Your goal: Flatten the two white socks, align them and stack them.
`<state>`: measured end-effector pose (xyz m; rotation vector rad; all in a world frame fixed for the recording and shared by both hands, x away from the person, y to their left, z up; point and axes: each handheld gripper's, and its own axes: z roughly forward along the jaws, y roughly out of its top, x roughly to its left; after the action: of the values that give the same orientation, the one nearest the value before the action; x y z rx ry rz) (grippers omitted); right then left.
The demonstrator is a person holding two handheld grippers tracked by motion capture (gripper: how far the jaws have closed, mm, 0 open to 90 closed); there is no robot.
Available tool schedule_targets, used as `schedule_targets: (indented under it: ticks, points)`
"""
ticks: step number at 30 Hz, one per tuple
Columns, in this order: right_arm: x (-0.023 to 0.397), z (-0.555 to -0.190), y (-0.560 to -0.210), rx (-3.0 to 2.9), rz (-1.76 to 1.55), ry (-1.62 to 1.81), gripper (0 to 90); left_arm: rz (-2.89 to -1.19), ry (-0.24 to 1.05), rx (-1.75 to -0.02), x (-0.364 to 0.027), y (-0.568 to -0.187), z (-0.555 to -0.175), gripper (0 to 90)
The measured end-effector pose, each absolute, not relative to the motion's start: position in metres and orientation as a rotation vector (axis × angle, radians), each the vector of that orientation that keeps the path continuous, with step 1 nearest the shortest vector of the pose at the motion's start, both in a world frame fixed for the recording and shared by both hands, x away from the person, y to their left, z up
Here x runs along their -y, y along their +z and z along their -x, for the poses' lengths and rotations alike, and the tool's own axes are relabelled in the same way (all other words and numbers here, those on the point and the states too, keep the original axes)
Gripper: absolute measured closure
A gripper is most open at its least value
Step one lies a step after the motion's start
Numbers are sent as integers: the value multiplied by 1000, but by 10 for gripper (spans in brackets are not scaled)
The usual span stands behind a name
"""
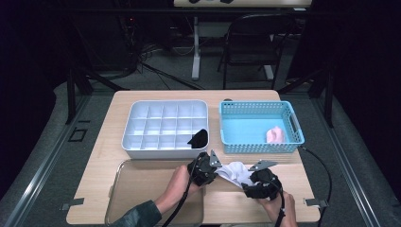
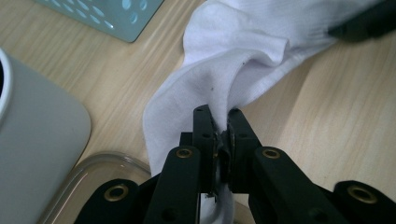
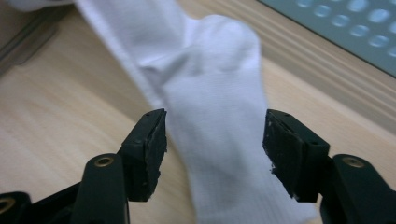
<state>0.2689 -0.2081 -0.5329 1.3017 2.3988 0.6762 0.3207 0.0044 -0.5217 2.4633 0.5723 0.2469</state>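
Note:
A white sock (image 1: 233, 171) lies stretched on the wooden table between my two grippers, near the front edge. My left gripper (image 1: 217, 171) is shut on one end of it; in the left gripper view the jaws pinch a fold of the sock (image 2: 224, 56) at their tips (image 2: 223, 116). My right gripper (image 1: 247, 182) stands open over the other end. In the right gripper view the sock (image 3: 210, 93) runs between the two pads (image 3: 152, 140) with a gap on each side, so neither pad presses on it.
A white divided organiser (image 1: 161, 152) sits behind the grippers, with a black sock (image 1: 198, 138) in its front right cell. To its right is a blue basket (image 1: 260, 146) holding a pink item (image 1: 275, 135). A clear tray (image 1: 137, 189) lies at the front left.

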Motion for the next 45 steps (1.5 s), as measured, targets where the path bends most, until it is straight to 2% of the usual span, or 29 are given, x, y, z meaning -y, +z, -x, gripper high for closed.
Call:
schedule_targets:
  ticks: [4, 6, 8, 9, 11, 15, 17, 25, 27, 31, 34, 38, 41, 43, 45]
  points:
    - [191, -264, -545, -2439, -1238, 596, 320, -2449, 246, -587, -5, -519, -320, 846]
    - [187, -264, -550, -2436, -1210, 542, 344, -2442, 250, -590, -6, -518, -320, 846]
    - [186, -265, -554, -2415, -1186, 505, 455, -2437, 240, -590, -8, -516, -321, 846]
    - [186, -265, -557, -2396, -1194, 511, 455, -2434, 235, -591, -9, -516, -321, 846]
    - [191, -267, -555, -2378, -1184, 503, 581, -2432, 225, -592, -12, -515, -321, 846]
    - [199, -270, -549, -2338, -1149, 505, 725, -2432, 229, -580, -14, -512, -320, 845]
    - [200, -270, -545, -2327, -1135, 524, 759, -2437, 235, -577, -15, -512, -319, 844]
    - [213, -266, -508, -2496, -1244, 654, 780, -2458, 180, -572, -29, -508, -311, 830]
    - [213, -264, -505, -2531, -1273, 711, 781, -2473, 209, -561, -32, -507, -306, 810]
    - [209, -273, -508, -2600, -1339, 745, 782, -2503, 256, -552, -33, -514, -303, 673]
    - [213, -283, -509, -2647, -1400, 755, 783, -2518, 347, -518, -29, -516, -299, 469]
    - [219, -290, -506, -2658, -1450, 802, 784, -2517, 393, -455, -21, -515, -294, 314]
    - [221, -295, -507, -2681, -1485, 827, 783, -2538, 398, -391, -12, -521, -291, 308]
    - [225, -299, -508, -2692, -1519, 837, 783, -2553, 420, -354, -7, -524, -290, 363]
    - [228, -304, -510, -2713, -1547, 838, 782, -2573, 413, -344, -4, -529, -291, 454]
